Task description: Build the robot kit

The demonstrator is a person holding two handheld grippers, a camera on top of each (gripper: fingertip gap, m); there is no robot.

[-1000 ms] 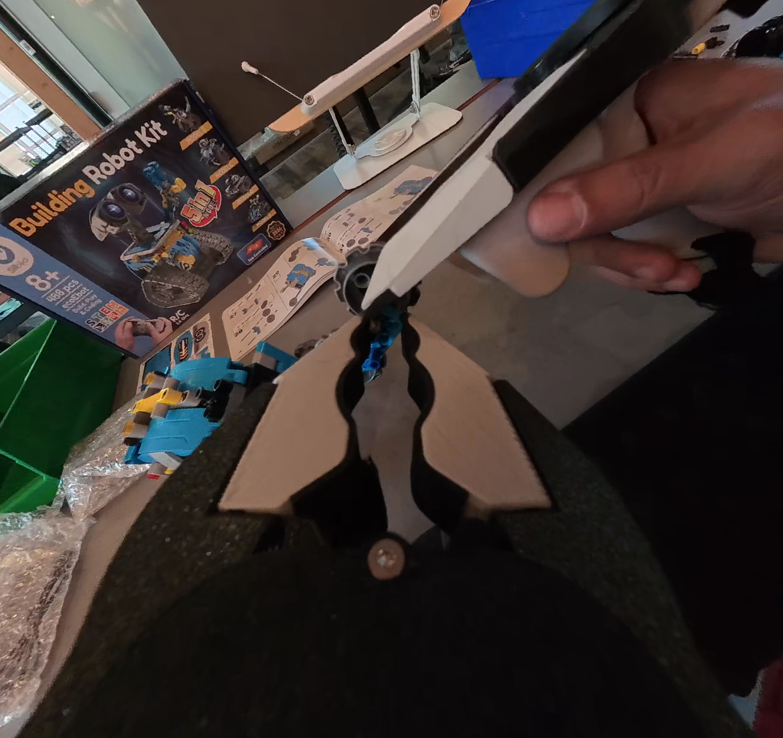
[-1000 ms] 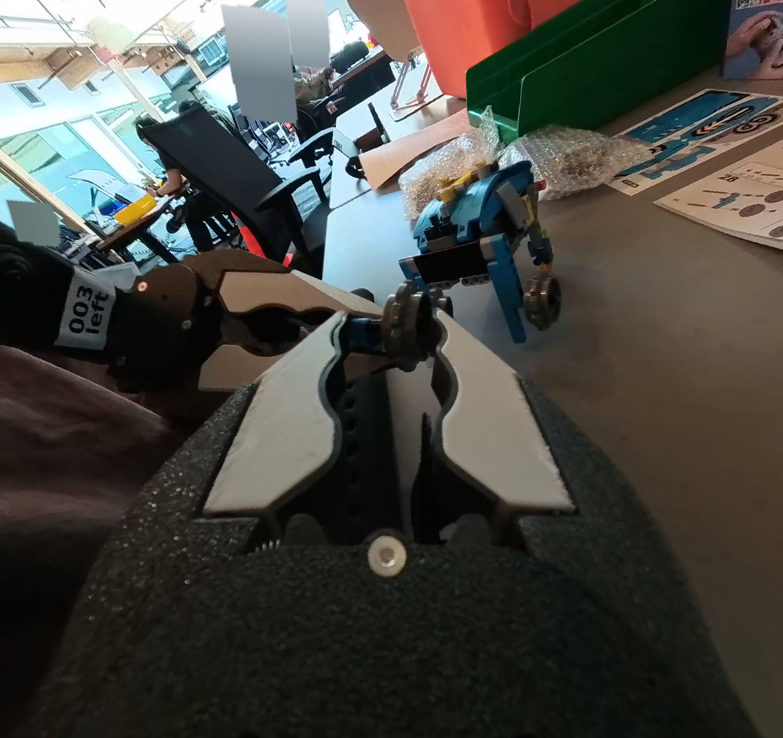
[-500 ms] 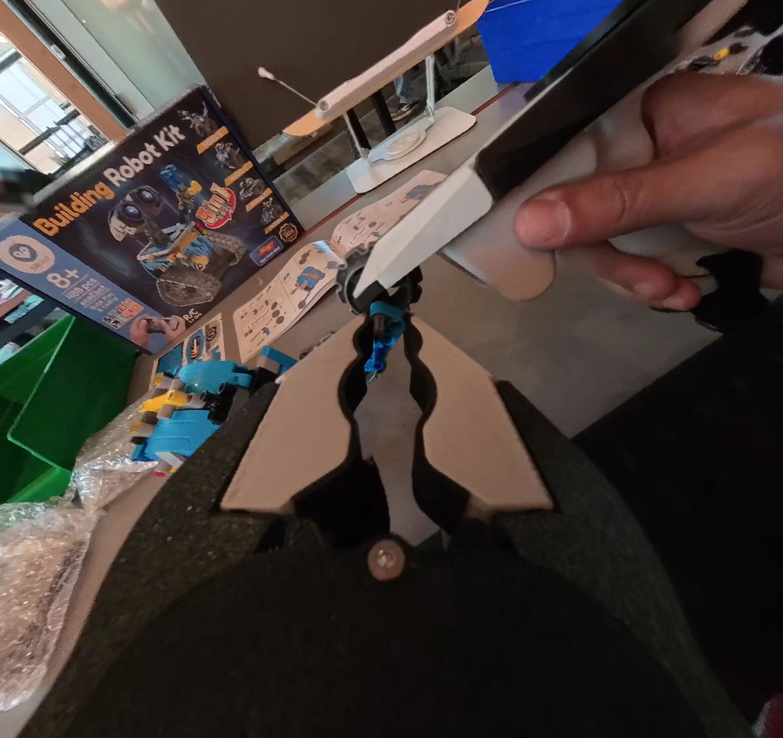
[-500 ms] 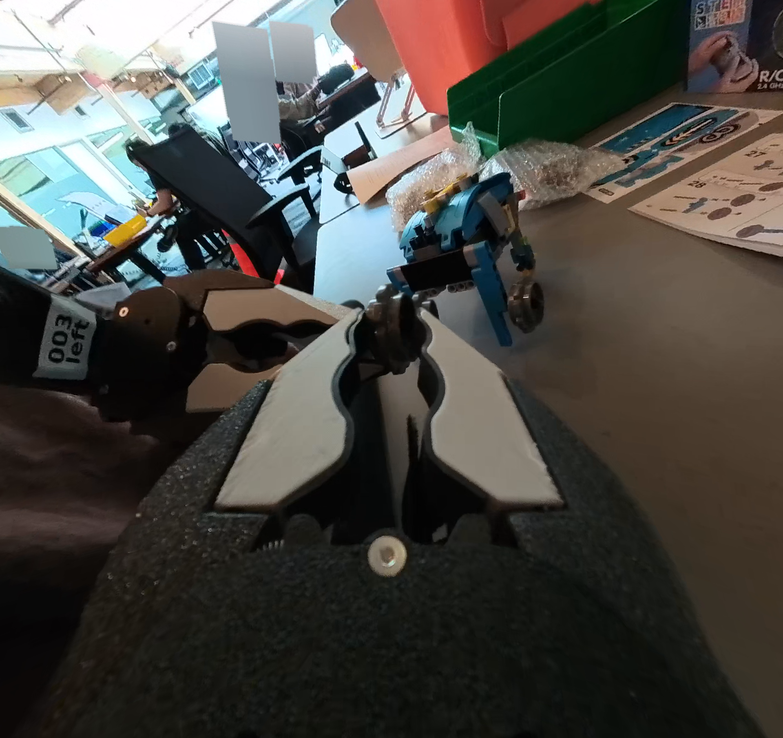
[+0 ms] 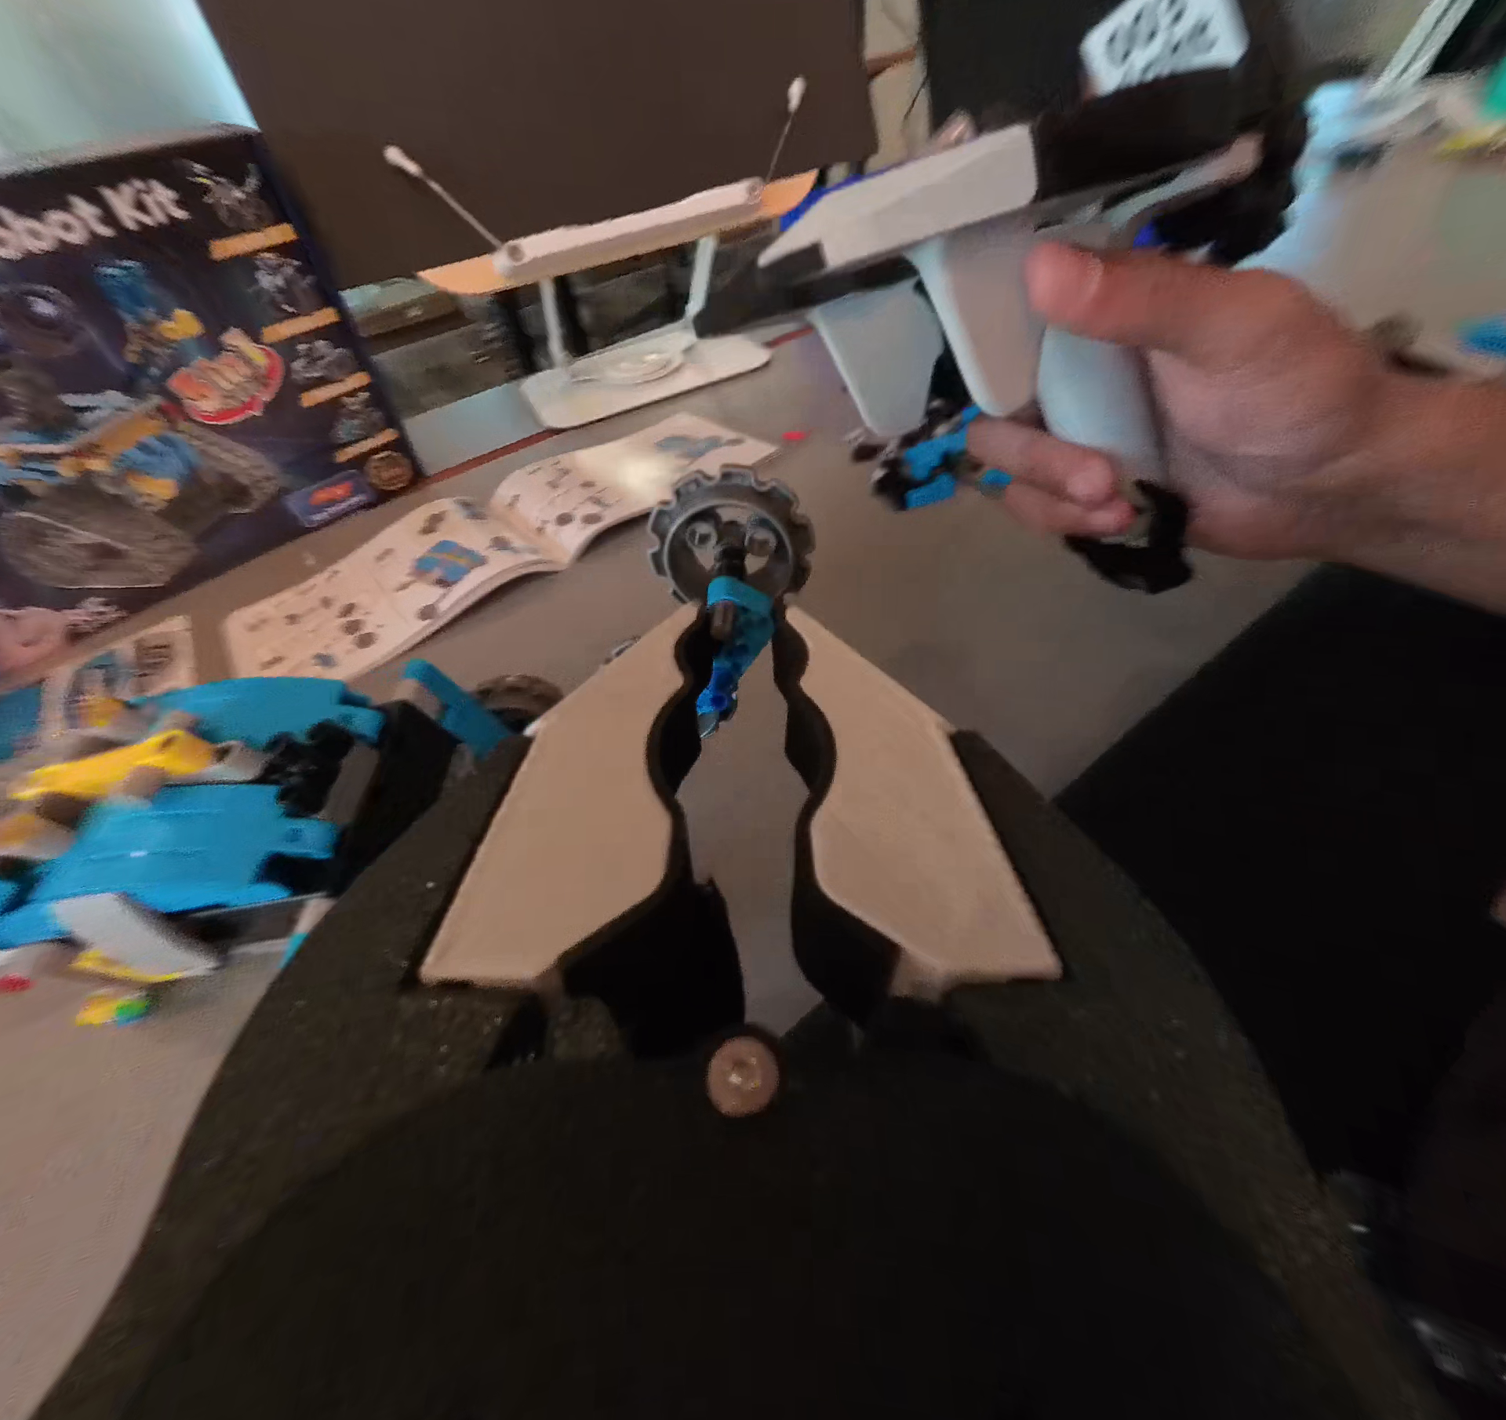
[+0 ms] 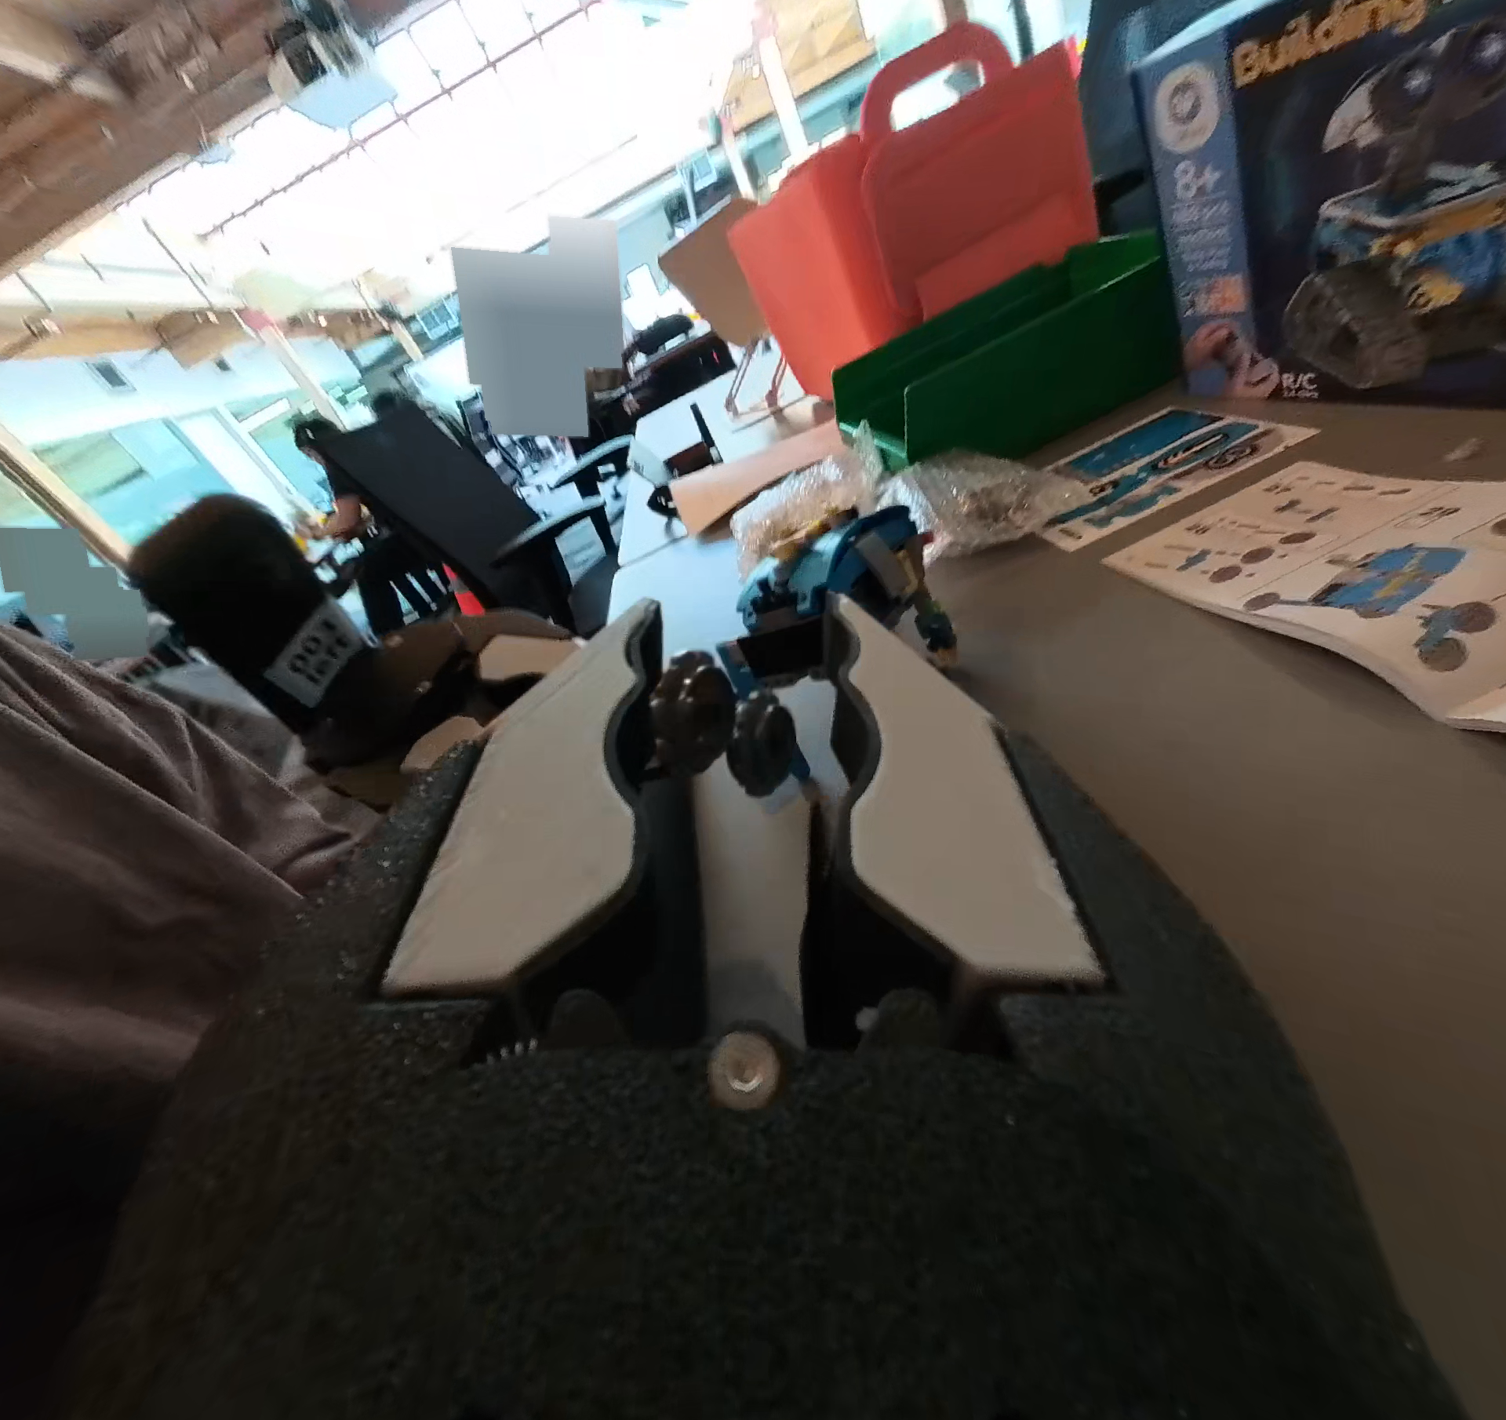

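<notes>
My left gripper (image 5: 737, 615) is shut on a small blue beam (image 5: 729, 651) that carries a grey toothed wheel (image 5: 731, 537) at its far end, held above the grey table (image 5: 937, 631). My right gripper (image 6: 746, 623) is open and empty. The toothed wheel (image 6: 693, 708) shows between its fingers, close to the left one. In the left wrist view the right gripper (image 5: 758, 280) is up and to the right, held by a hand (image 5: 1271, 419). A blue and yellow robot model (image 5: 187, 810) stands on the table to the left, and it also shows in the right wrist view (image 6: 831, 574).
A dark kit box (image 5: 163, 370) and an open instruction booklet (image 5: 489, 549) lie behind. A white stand (image 5: 636, 305) is at the back. A green bin (image 6: 1019, 370), an orange bag (image 6: 937, 223) and bubble wrap bags (image 6: 978, 500) sit beyond the model. Small blue parts (image 5: 929, 468) lie near the hand. The tips of one gripper are about 7 centimetres away from the tips of the other.
My right gripper has opened, let go of the toothed wheel and pulled back up and to the right. My left gripper keeps the beam with the wheel on it.
</notes>
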